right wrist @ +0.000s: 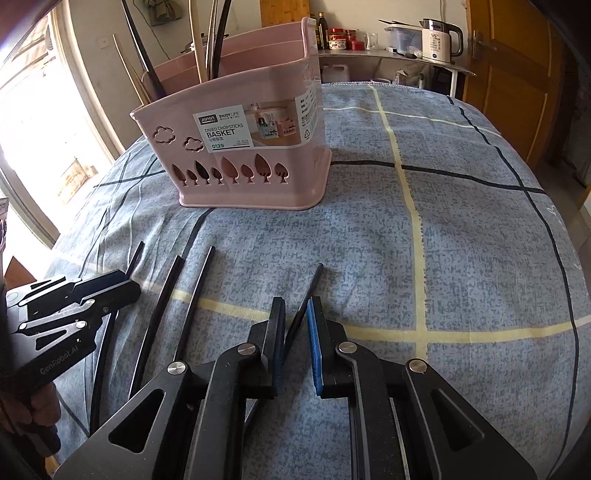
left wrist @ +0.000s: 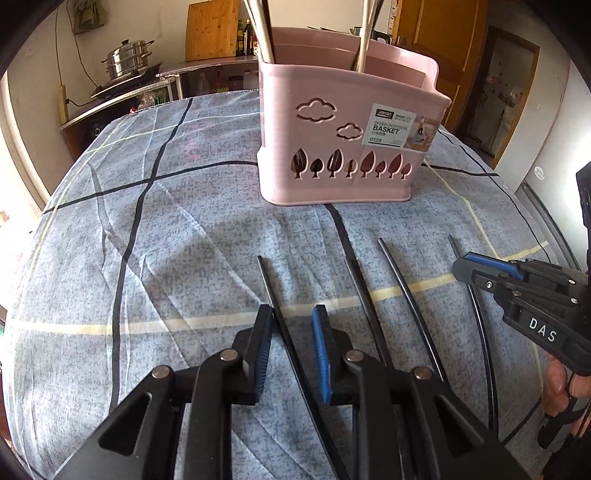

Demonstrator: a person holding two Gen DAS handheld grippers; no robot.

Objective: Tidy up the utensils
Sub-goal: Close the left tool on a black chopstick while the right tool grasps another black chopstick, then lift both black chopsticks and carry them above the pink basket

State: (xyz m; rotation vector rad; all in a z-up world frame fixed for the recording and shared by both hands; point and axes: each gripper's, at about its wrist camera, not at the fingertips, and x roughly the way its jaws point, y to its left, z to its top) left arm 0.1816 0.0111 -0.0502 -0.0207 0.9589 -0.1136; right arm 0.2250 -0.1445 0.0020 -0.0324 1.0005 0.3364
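Several black chopsticks lie side by side on the blue checked cloth (left wrist: pixel 166 258), pointing toward a pink divided basket (left wrist: pixel 332 147) (right wrist: pixel 251 166). Metal utensils (left wrist: pixel 263 37) and wooden and black chopsticks (right wrist: pixel 199 55) stand in the basket. My left gripper (left wrist: pixel 291 314) straddles the leftmost chopstick (left wrist: pixel 266 282). The stick rests against the left pad, and a clear gap separates it from the blue pad, so the gripper is open. My right gripper (right wrist: pixel 295 308) has its jaws narrow, shut on the rightmost chopstick (right wrist: pixel 314 280), which crosses slantwise between the pads. The two other chopsticks (right wrist: pixel 199 280) lie between the grippers.
A person's hand (left wrist: pixel 557 387) holds the right tool. Beyond the table's far edge stand a steel pot (left wrist: pixel 127 59) on a stove, a wooden board (left wrist: pixel 212 29) and bottles. To the right are a kettle (right wrist: pixel 439 40) on a shelf and a wooden door (right wrist: pixel 517 74).
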